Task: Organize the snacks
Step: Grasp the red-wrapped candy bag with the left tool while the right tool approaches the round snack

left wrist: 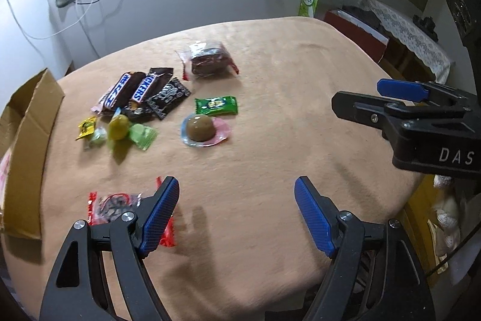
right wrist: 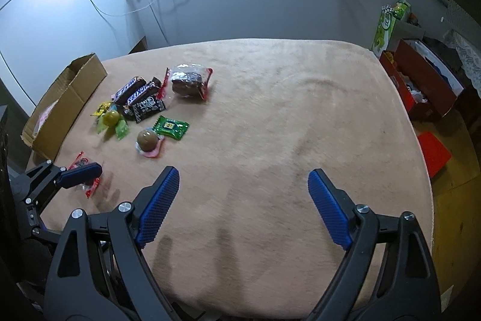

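Snacks lie on a tan cloth-covered table (left wrist: 270,74). Two Snickers bars (left wrist: 132,89) and dark packets sit in a pile, with small green and yellow candies (left wrist: 118,127) in front. A green packet (left wrist: 215,106), a brown jelly cup (left wrist: 200,127) and a clear-wrapped brown cake (left wrist: 209,59) lie to the right. A red-edged packet (left wrist: 115,205) lies by my left finger. My left gripper (left wrist: 237,209) is open and empty above the table. My right gripper (right wrist: 243,200) is open and empty over bare cloth; it also shows in the left wrist view (left wrist: 390,98).
An open cardboard box (left wrist: 27,140) stands at the table's left edge, also in the right wrist view (right wrist: 60,98). A red box (right wrist: 421,86) and a green carton (right wrist: 386,26) stand past the right edge. A wall with cables runs behind.
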### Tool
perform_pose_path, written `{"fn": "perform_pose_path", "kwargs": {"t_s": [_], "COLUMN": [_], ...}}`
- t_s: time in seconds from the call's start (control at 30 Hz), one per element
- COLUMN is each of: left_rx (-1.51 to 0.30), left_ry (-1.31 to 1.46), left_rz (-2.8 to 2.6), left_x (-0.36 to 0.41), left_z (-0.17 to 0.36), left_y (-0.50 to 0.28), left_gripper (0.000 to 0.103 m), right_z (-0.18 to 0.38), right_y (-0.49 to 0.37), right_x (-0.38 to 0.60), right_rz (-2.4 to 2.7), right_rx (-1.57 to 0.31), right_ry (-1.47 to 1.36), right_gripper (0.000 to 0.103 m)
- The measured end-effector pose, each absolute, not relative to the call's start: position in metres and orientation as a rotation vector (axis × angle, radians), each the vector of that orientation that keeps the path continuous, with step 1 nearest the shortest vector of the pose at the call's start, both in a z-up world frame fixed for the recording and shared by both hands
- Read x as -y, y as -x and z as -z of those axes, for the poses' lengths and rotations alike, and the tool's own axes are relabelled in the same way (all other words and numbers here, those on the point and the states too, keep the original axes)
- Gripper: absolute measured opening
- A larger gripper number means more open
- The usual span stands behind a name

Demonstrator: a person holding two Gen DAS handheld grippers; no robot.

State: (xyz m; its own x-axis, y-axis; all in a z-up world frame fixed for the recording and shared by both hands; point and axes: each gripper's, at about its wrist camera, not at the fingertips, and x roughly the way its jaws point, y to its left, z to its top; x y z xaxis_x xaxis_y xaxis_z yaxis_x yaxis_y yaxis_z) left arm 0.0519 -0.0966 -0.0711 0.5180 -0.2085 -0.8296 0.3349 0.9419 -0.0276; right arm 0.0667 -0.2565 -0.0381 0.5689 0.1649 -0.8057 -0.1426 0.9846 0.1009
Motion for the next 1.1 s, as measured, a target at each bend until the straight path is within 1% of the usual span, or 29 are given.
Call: {"fn": "perform_pose_path", "kwargs": {"t_s": [0.2, 0.4, 0.87, 1.07, 1.1], "left_rx": [-0.971, -0.975, -0.985, -0.996, -0.994], "left_ry": [-0.178, -0.187, -0.092, -0.039, -0.03], "left_rz": [0.316, 0.293, 0.174, 0.182, 0.176], "left_x": [0.103, 0.092, 0.006, -0.009, -0.011], "left_z": [0.073, 0.074, 0.076, 0.08, 0.08], "left_y": [-0.054, -0.055, -0.043, -0.043, -0.044], "left_gripper": [0.079, 0.079, 0.079, 0.079, 0.079], "right_z": [0.044, 0.05, 0.06, 0.067, 0.069], "right_y": [-0.073, -0.081, -0.092, -0.103, -0.104], "right_x": [0.26, 0.253, 0.214, 0.192, 0.19], "right_rz": [-0.2, -0.234, -0.356, -0.456, -0.465], "right_rx": [-0.958, -0.968, -0.98, -0.999, -1.002], "right_ry": [-0.028, -0.014, 0.029, 0.028, 0.026], "right_gripper": [0.09, 0.09, 0.09, 0.089, 0.087]}}
